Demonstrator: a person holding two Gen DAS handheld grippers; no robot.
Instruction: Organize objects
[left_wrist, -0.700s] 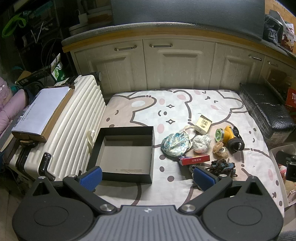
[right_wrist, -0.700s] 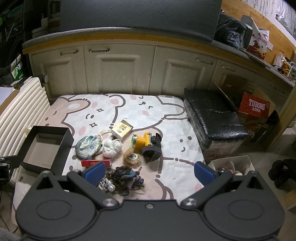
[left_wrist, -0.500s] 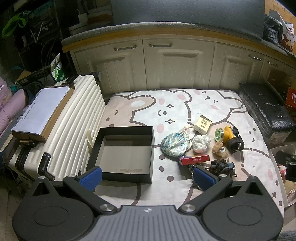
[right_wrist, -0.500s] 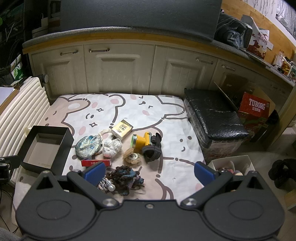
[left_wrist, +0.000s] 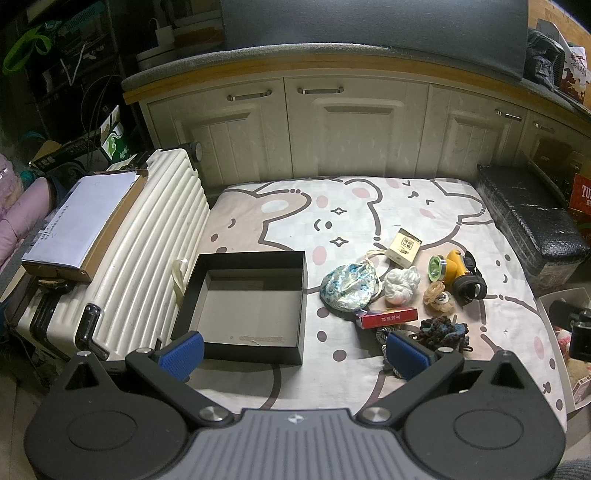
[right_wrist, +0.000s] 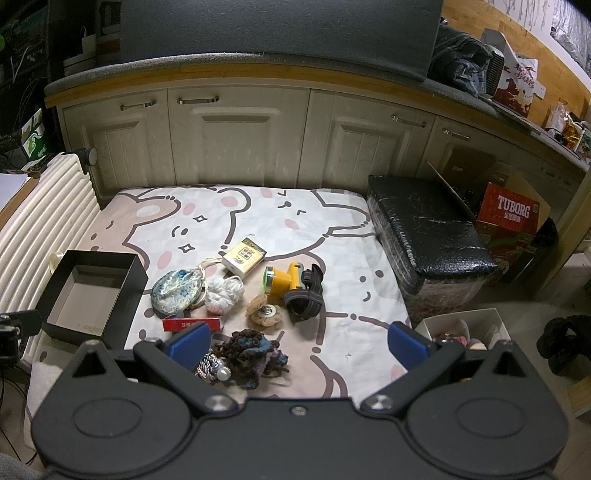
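Note:
An empty black box (left_wrist: 243, 306) (right_wrist: 88, 291) sits on the bear-print mat (left_wrist: 369, 206). Right of it lie a blue-white pouch (left_wrist: 349, 288) (right_wrist: 177, 291), a white ball of cloth (left_wrist: 400, 286), a small tan carton (left_wrist: 404, 247) (right_wrist: 243, 256), a yellow headlamp (left_wrist: 458, 271) (right_wrist: 291, 282), a beige flower piece (right_wrist: 264, 314), a red flat box (left_wrist: 388, 317) and a dark knitted bundle (right_wrist: 251, 356). My left gripper (left_wrist: 295, 356) is open above the mat's near edge. My right gripper (right_wrist: 299, 343) is open, over the knitted bundle.
A white ribbed suitcase (left_wrist: 147, 236) with a cardboard parcel (left_wrist: 81, 225) lies left of the mat. A black wrapped block (right_wrist: 424, 236) lies right. A white bin (right_wrist: 465, 328) and a Tuborg carton (right_wrist: 513, 218) stand further right. Cabinets (left_wrist: 351, 122) run behind.

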